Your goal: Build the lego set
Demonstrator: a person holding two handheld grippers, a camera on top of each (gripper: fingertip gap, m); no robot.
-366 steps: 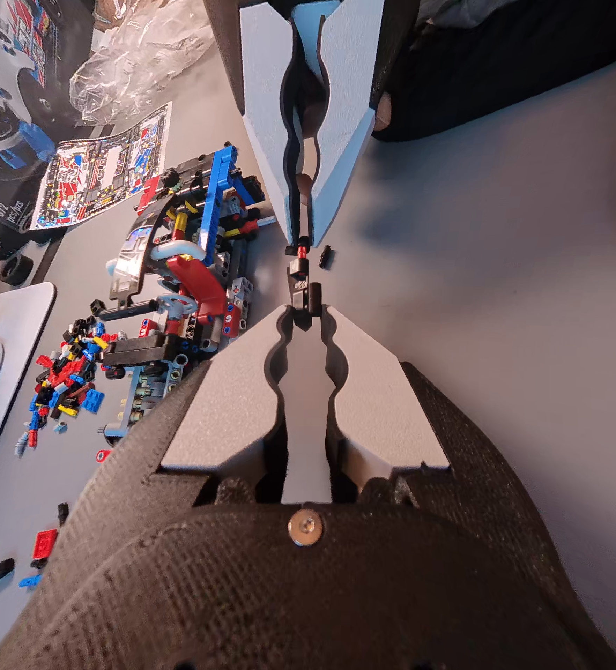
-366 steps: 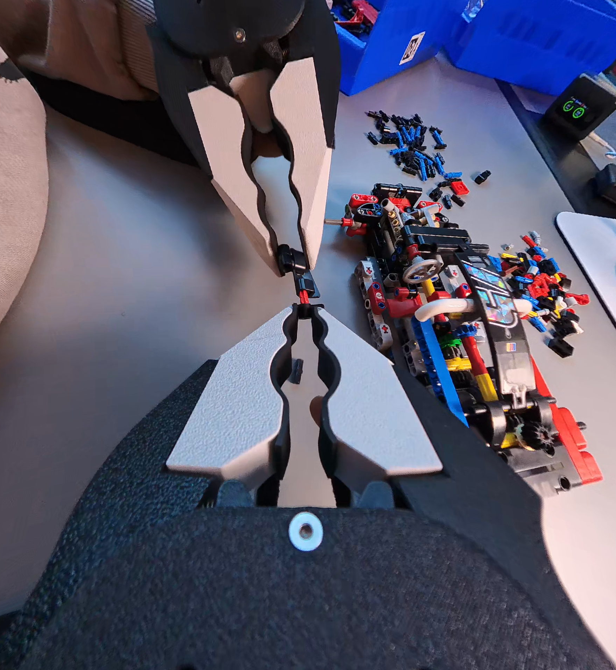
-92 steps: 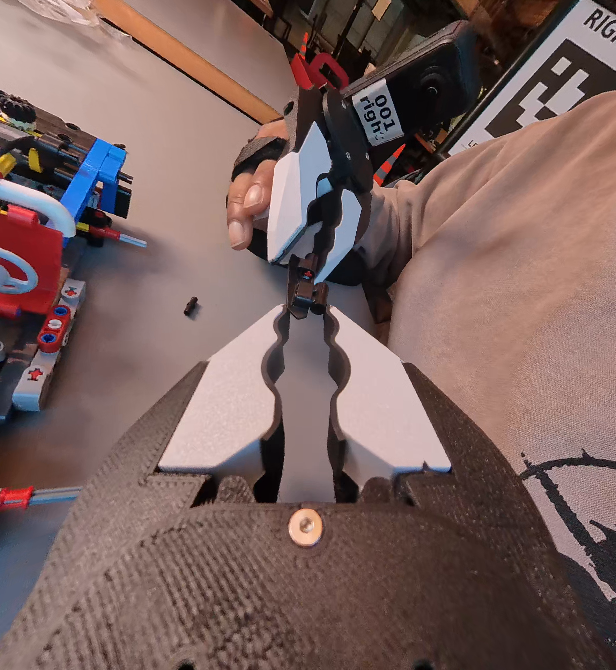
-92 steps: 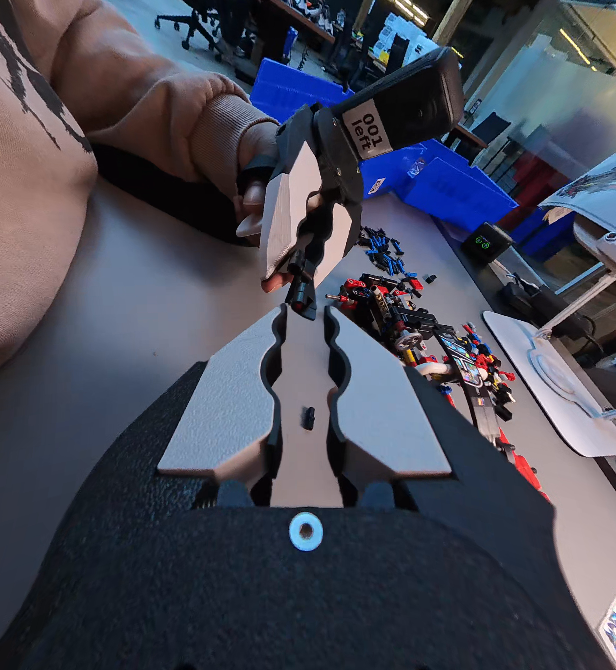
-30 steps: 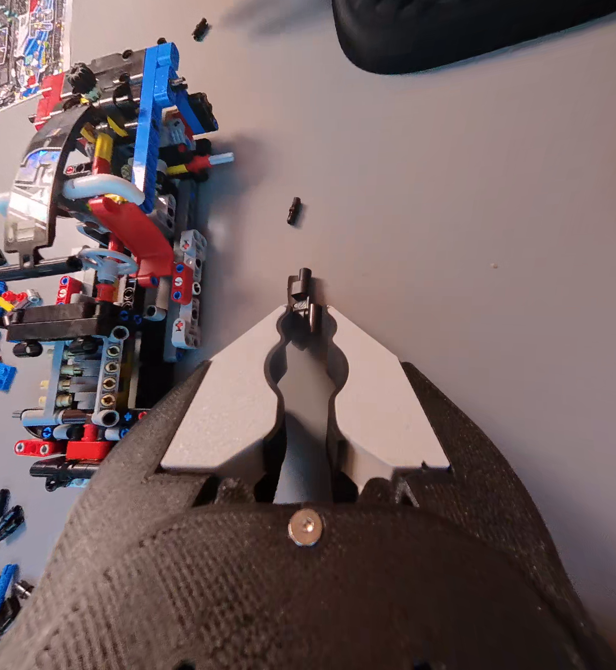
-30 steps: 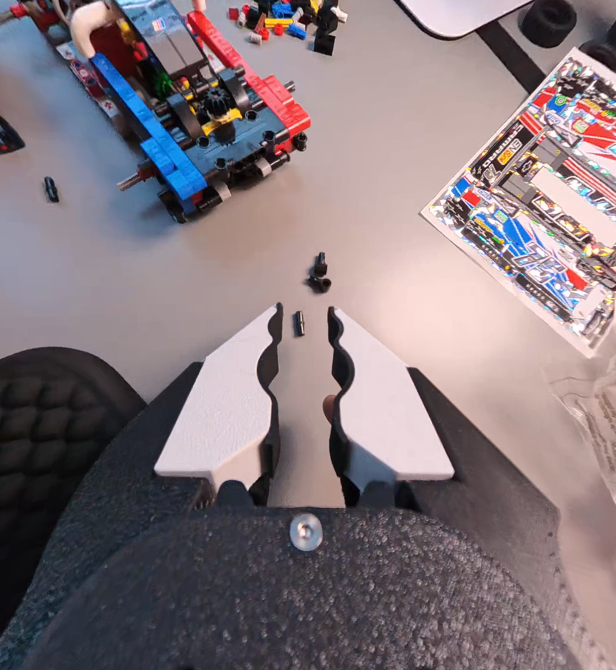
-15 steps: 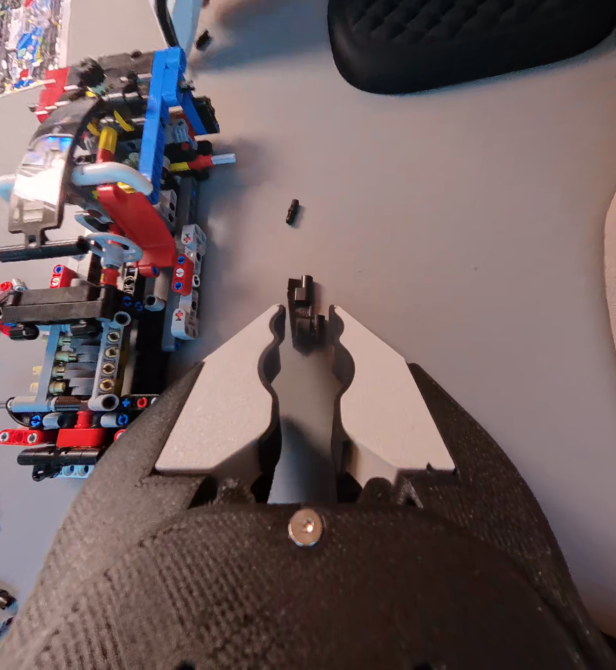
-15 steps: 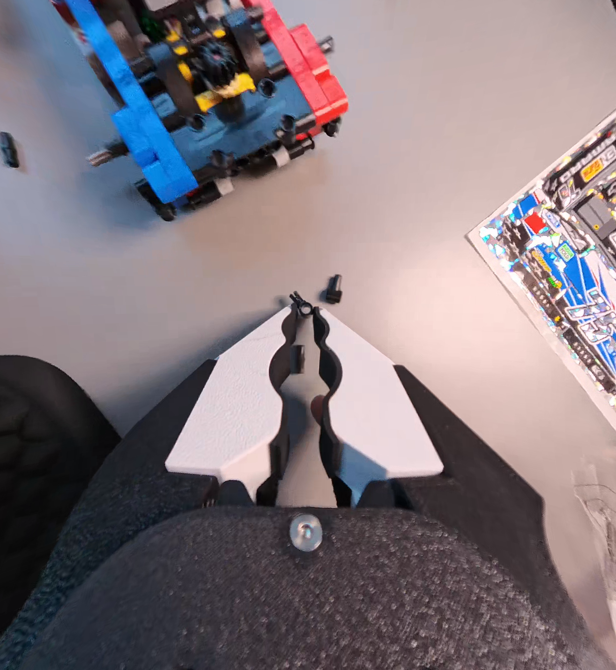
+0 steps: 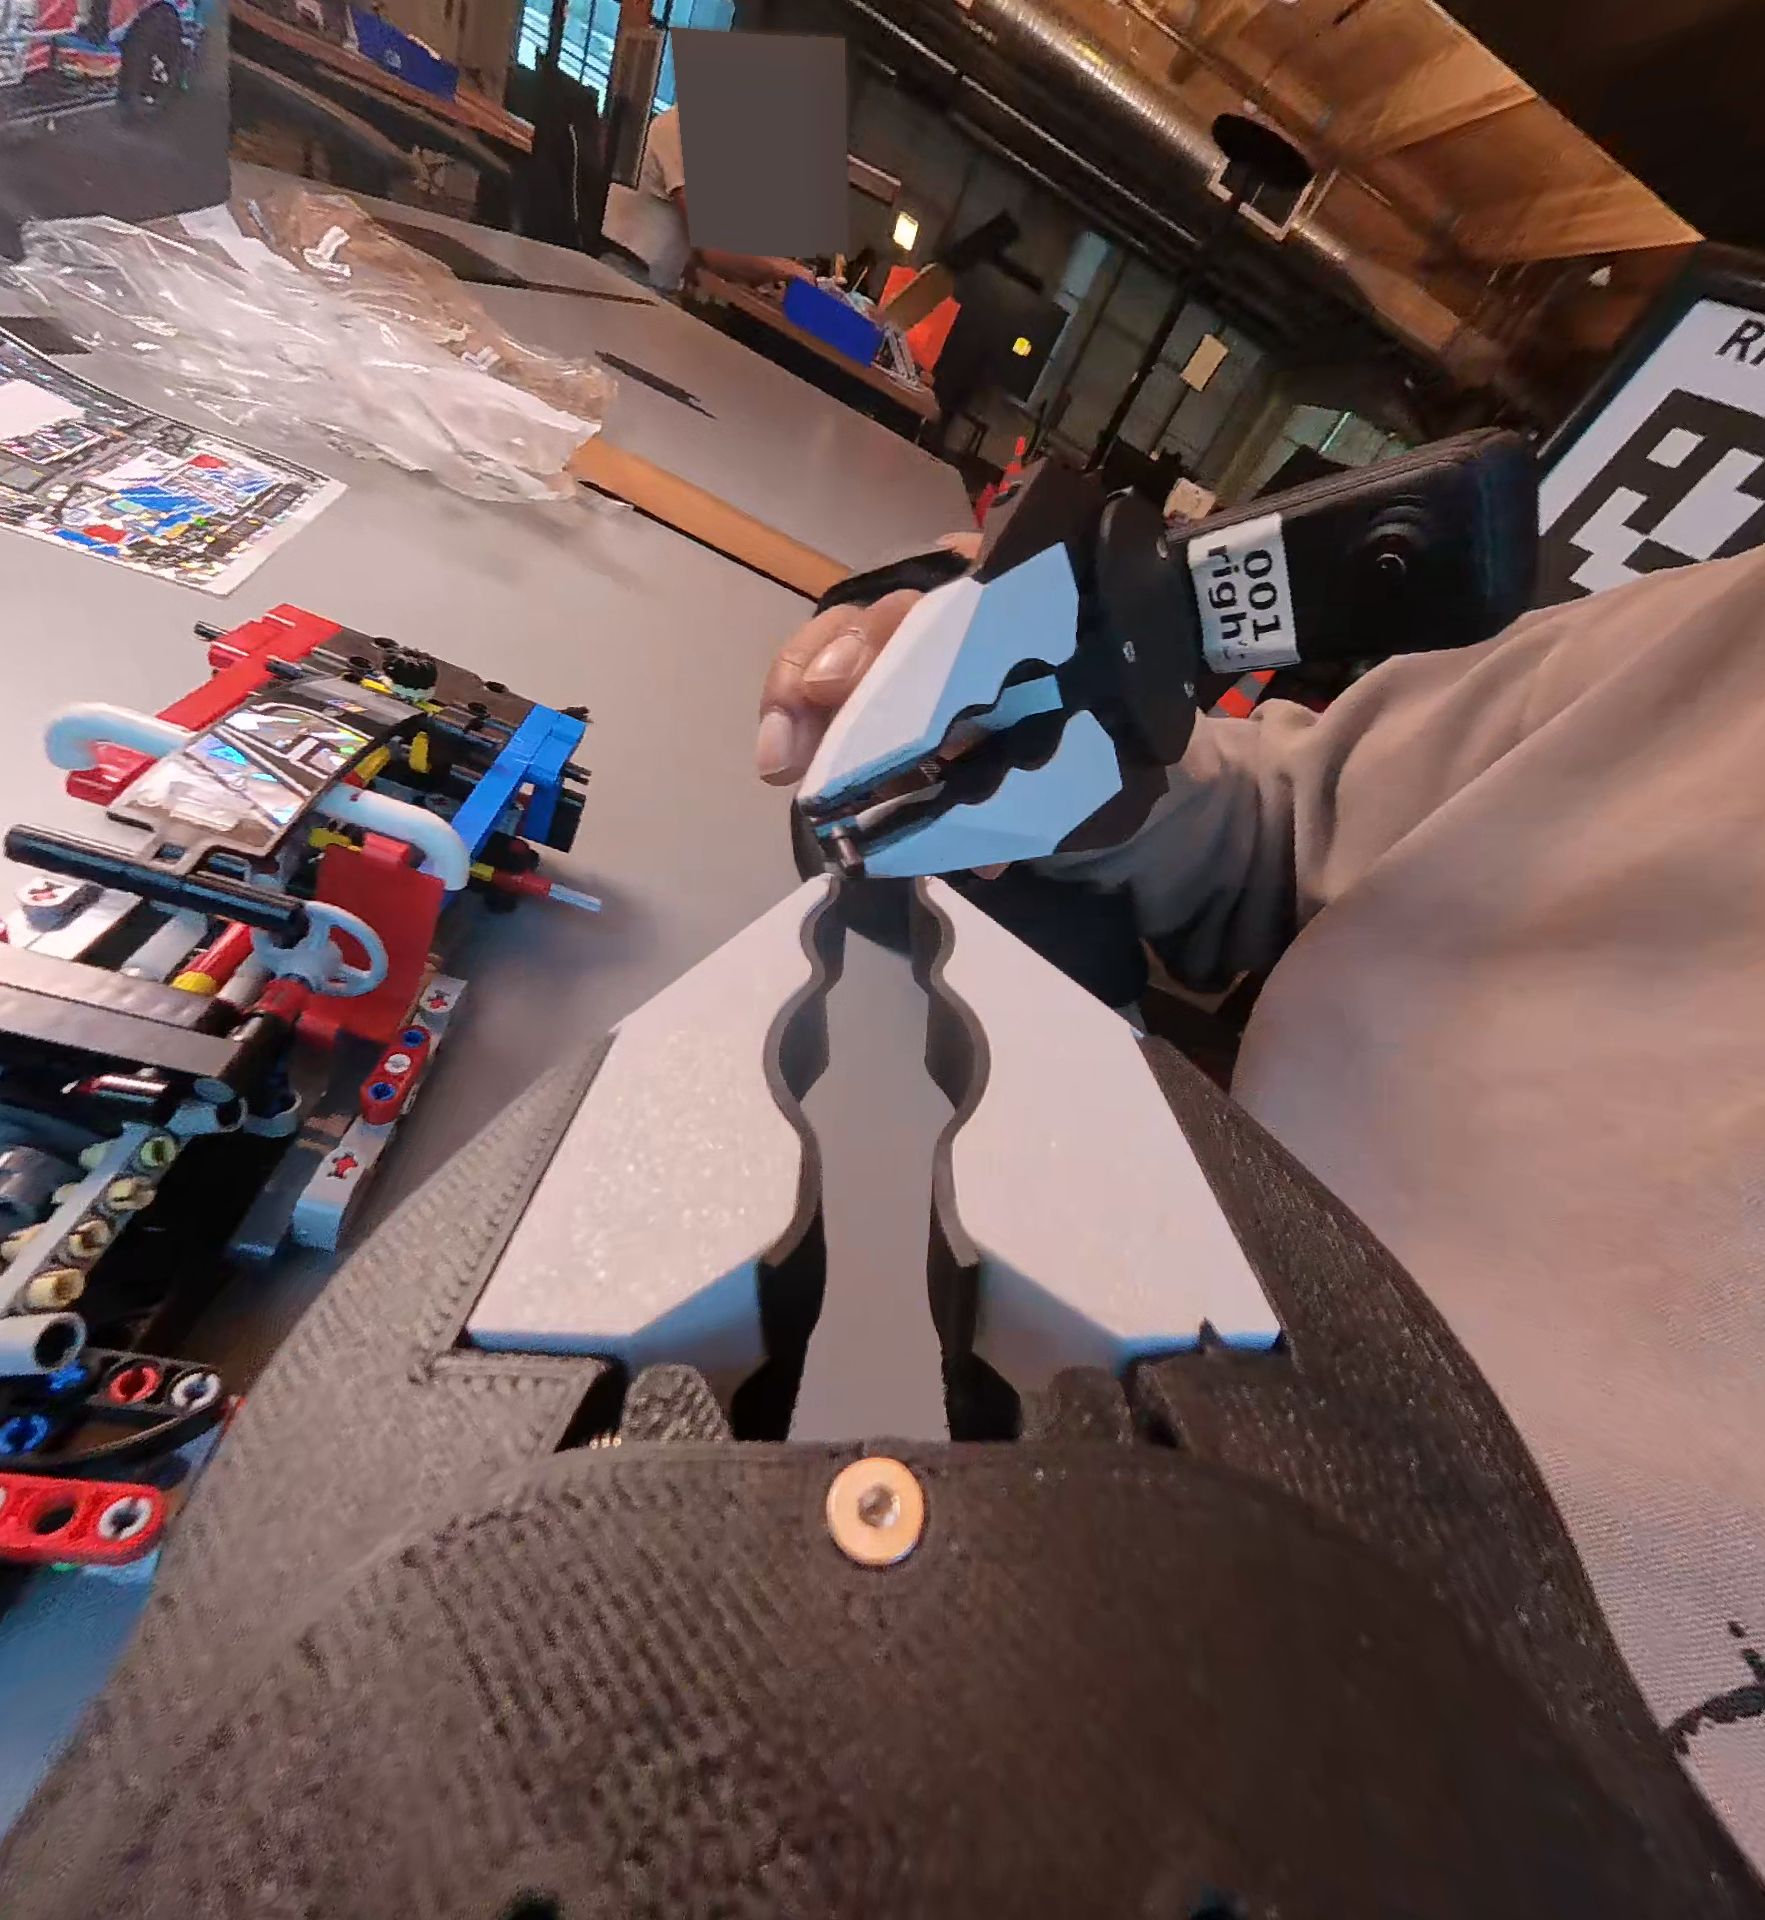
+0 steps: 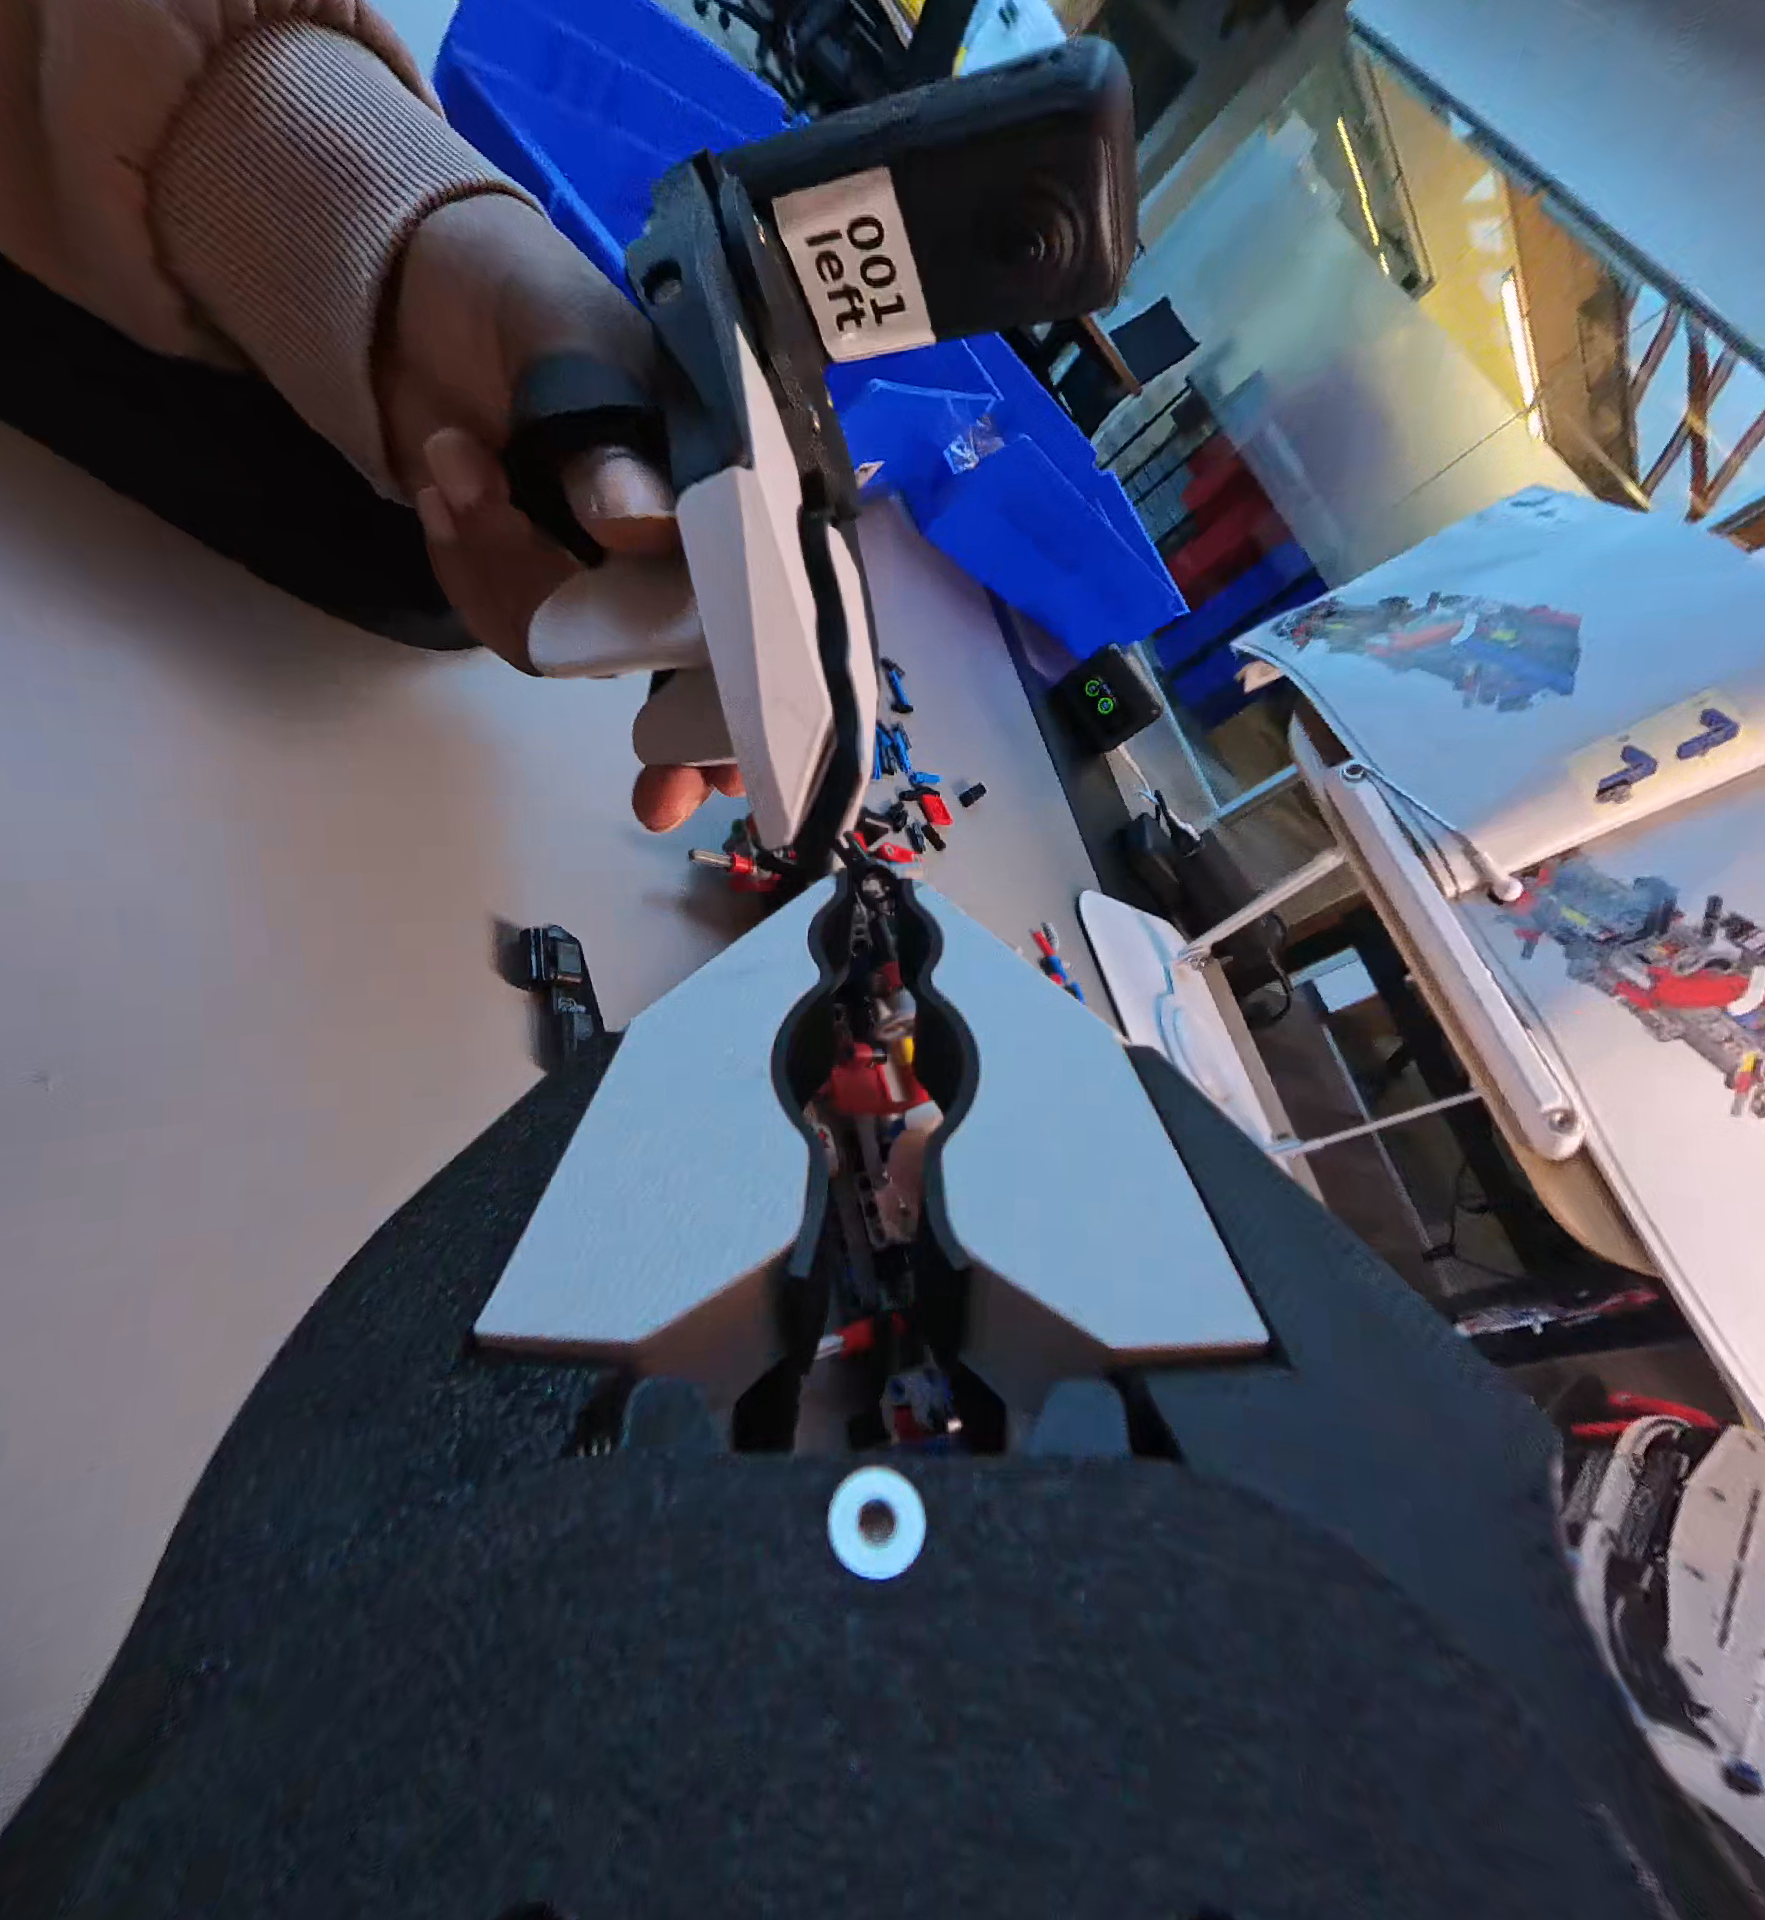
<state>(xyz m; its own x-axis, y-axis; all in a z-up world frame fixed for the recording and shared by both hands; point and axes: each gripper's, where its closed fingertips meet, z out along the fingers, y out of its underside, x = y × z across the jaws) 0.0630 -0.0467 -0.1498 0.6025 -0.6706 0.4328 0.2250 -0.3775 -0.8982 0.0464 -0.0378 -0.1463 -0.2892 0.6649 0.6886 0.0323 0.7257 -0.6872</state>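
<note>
My left gripper [image 9: 873, 888] is raised off the table, its fingers a narrow gap apart with nothing seen between them. It shows edge-on in the right wrist view [image 10: 842, 836]. My right gripper [image 10: 873, 888] is shut on a small black pin [image 9: 842, 844] and holds it tip to tip with the left gripper; it also shows in the left wrist view [image 9: 836, 831]. A black connector piece [image 10: 556, 977] lies loose on the table. The half-built lego car [image 9: 286, 831], blue, red and black, stands on the grey table to the left.
A sticker sheet [image 9: 78, 478] and crumpled plastic bags [image 9: 317, 353] lie beyond the car. Loose small pieces [image 10: 909, 810], blue bins [image 10: 961, 468], a white pad [image 10: 1158, 997] and an open instruction booklet [image 10: 1636, 831] are on the far side. The person's sleeve [image 9: 1480, 935] is close by. The tips of both grippers are at nearly the same place. Left tips and right tips are each some 10 centimeters from the black connector piece [image 10: 556, 977].
Both grippers rose from the table and turned to face each other. The left let go of the black connector, now lying on the table. The right shut on a small black pin and lifted it.
</note>
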